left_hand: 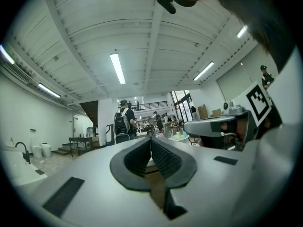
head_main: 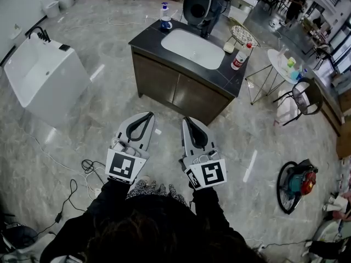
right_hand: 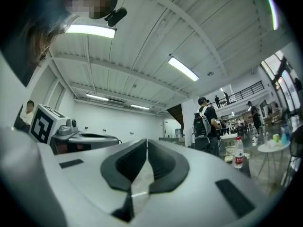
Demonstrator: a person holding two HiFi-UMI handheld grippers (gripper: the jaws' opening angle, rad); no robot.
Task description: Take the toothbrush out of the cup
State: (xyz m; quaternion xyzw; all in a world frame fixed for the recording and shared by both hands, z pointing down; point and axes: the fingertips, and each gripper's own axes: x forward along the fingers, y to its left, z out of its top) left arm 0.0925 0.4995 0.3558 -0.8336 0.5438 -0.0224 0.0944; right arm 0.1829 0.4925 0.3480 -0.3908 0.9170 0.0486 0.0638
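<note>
Two grippers are being held out side by side above the marble floor (head_main: 82,130), well apart from the vanity. These are the left gripper (head_main: 147,116) and the right gripper (head_main: 188,120). Both sets of jaws are sitting clenched tip to tip, with nothing between them. Neither the toothbrush nor the cup is showing clearly enough in any view to be identified. My judgement is that they are standing somewhere on the dark tabletop (head_main: 148,40) ahead, but this is unconfirmed.

The step in hand appears to be the approach, with the task not yet begun. To do it well, the person is needing to close on the tabletop, locate the cup first and open one set of jaws before reaching. The lift should then go straight up along the handle so the cup is not tipping.

Count on the tabletop:
- one inset sink (head_main: 192,48)
- one pump bottle (head_main: 165,16)
- one red-capped bottle (head_main: 239,56)
- no cups confirmed

Elsewhere, one white freestanding basin (head_main: 38,73) is standing to the left.
</note>
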